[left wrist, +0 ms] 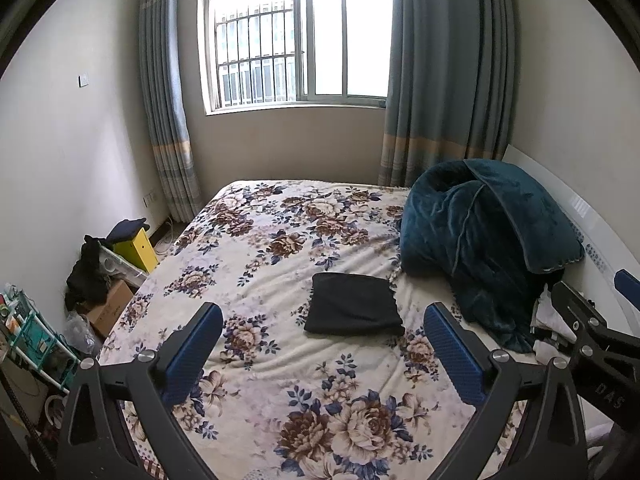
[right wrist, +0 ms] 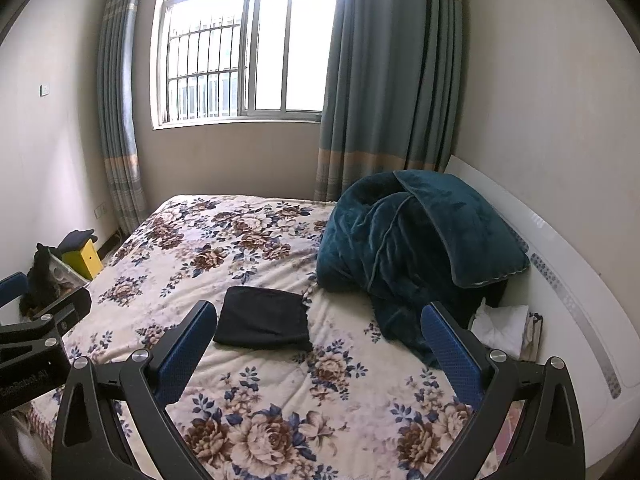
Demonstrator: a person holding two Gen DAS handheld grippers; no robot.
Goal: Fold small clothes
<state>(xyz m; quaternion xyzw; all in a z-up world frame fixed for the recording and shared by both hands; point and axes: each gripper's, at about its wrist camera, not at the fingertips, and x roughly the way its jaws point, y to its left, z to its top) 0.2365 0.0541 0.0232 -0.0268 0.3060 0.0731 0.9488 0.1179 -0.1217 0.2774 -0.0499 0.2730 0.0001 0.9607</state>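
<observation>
The black garment (left wrist: 354, 306) lies folded in a compact rectangle on the floral bedspread (left wrist: 280, 380), just beside the teal blanket (left wrist: 480, 240). The left gripper (left wrist: 324, 350) and the right gripper (right wrist: 320, 350) both hang above the bed with fingers spread wide, holding nothing. A careless pinch could catch only the top layer, possibly undoing the fold; its layers are hard to make out.

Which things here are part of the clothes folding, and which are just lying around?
Job: black folded garment on the floral bedspread; left gripper and right gripper, both open and empty.

Lying about: teal blanket, yellow box, cardboard box, white tissues.
</observation>
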